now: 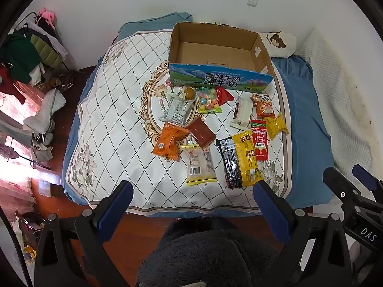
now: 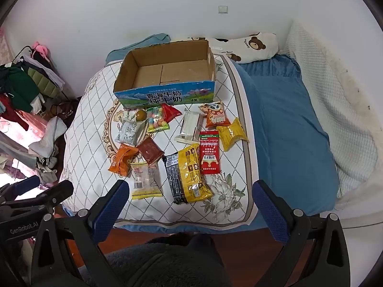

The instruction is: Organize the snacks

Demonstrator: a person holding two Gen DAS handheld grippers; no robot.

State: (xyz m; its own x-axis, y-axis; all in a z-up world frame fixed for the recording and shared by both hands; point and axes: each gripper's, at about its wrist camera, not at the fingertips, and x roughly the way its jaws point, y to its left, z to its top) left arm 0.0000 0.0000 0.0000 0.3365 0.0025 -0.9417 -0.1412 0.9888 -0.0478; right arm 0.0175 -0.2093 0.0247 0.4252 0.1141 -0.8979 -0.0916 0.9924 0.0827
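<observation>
We see both sets of jaws standing wide apart and holding nothing: left gripper [image 1: 192,198] low in its frame, right gripper [image 2: 191,197] likewise, both hovering short of the bed's near edge. Just beyond, centre frame, snack packets lie scattered on the white quilted floral bedspread [image 1: 115,129]. Nearest is the big black-and-yellow crinkly plastic bag [image 1: 240,159], with the clear packet with yellow bottom strip [image 1: 200,165] to its left and the flat red sachet [image 1: 259,140] touching its right side. Further up sit the orange foil pack [image 1: 168,141] and the clear bag of coloured candy balls [image 1: 209,100]. The open, empty cardboard milk carton box [image 1: 215,55] sits upper centre. We judge the packets light, soft, slippery and crushable; pinch a sealed end seam, gently.
</observation>
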